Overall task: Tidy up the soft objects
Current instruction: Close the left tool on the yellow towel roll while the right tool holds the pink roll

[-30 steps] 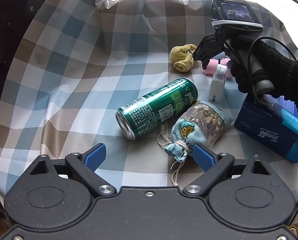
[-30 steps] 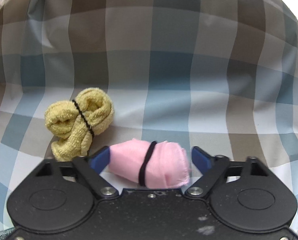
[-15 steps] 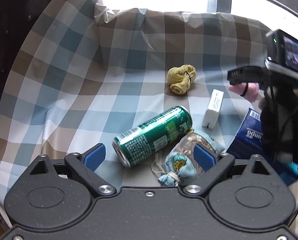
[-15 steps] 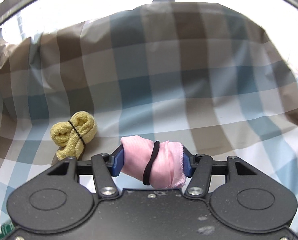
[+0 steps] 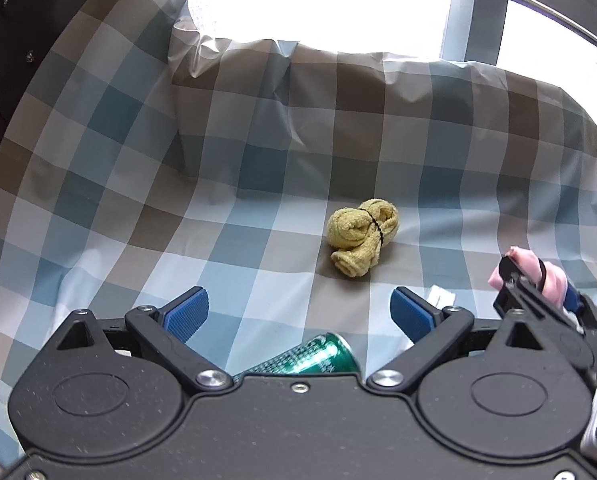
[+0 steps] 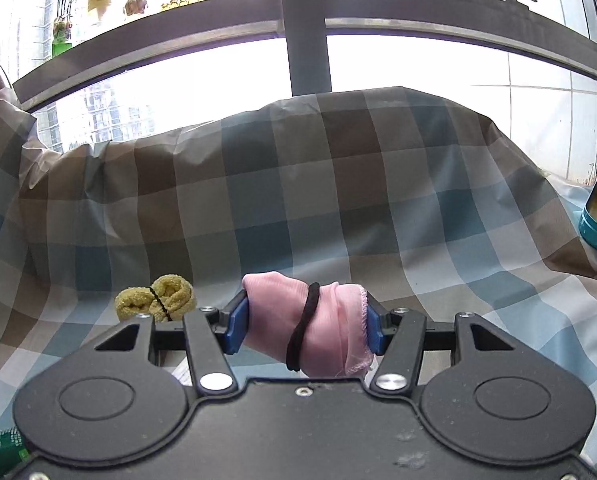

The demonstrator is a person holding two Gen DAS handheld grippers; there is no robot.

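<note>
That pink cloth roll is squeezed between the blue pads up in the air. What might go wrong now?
1. The pink roll is soft and held by the right gripper only at its ends; it could squash and slip out.
2. Its black hair band might slide off, letting the roll unfold.
3. The open left gripper hangs just above the green can; reaching for the yellow towel bundle could nudge the can rolling.

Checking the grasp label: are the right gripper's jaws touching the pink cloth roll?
Touching. In the right wrist view the right gripper has both blue pads pressed against the ends of the pink cloth roll, with no gap on either side.
</note>
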